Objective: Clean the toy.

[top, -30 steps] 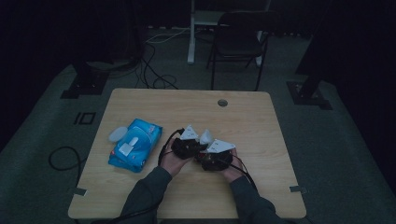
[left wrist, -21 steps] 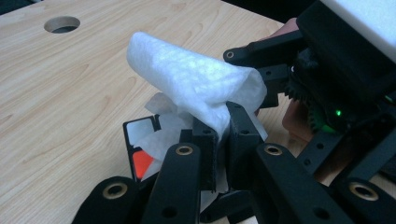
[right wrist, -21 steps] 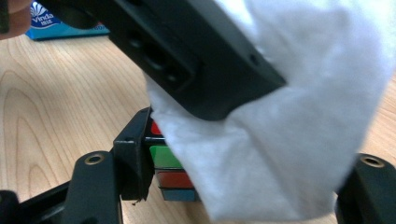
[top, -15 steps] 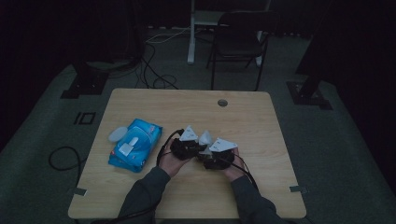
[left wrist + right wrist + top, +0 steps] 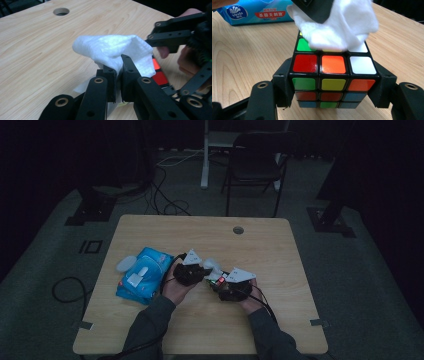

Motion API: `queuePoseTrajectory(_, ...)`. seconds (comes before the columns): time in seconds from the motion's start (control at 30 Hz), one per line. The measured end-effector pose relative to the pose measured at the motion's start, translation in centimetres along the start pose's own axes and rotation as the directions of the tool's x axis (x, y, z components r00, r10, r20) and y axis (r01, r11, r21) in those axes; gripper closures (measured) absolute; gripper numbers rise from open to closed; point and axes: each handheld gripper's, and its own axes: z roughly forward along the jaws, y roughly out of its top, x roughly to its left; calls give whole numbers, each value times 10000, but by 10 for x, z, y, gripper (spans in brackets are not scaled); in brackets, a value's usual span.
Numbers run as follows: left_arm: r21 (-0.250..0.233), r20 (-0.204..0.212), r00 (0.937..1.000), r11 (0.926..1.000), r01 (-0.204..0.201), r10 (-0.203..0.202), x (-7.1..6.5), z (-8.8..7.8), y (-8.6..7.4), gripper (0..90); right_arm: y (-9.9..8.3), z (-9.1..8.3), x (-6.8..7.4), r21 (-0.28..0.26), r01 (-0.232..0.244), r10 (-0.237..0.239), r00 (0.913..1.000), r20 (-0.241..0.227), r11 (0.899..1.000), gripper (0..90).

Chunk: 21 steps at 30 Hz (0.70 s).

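Left hand-held gripper (image 5: pixel 117 72), clamped on a white wipe (image 5: pixel 117 50), has shifted slightly across the puzzle cube (image 5: pixel 329 75) gripped by the right hand-held gripper (image 5: pixel 332 82) mid-surface: wiping judged ongoing.

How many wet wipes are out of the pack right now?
1. The white wipe is pinched in the left gripper and pressed on top of the puzzle cube held by the right gripper. Others may remain inside the blue pack.
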Motion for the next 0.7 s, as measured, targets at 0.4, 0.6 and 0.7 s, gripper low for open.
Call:
queuePoseTrajectory(0.4,127,3,9995,9995,305,-305,10,0,-9,856,2,-2,2,-147,152,-154,9998,-131,9998,342)
queuePoseTrajectory(0.6,-10,124,9992,9993,385,-384,10,4,-8,856,3,-2,5,-238,252,-259,9992,-291,9994,342)
queuePoseTrajectory(0.7,-43,173,9988,9989,461,-460,12,5,-7,856,4,-2,7,-282,295,-305,9989,-364,9992,342)
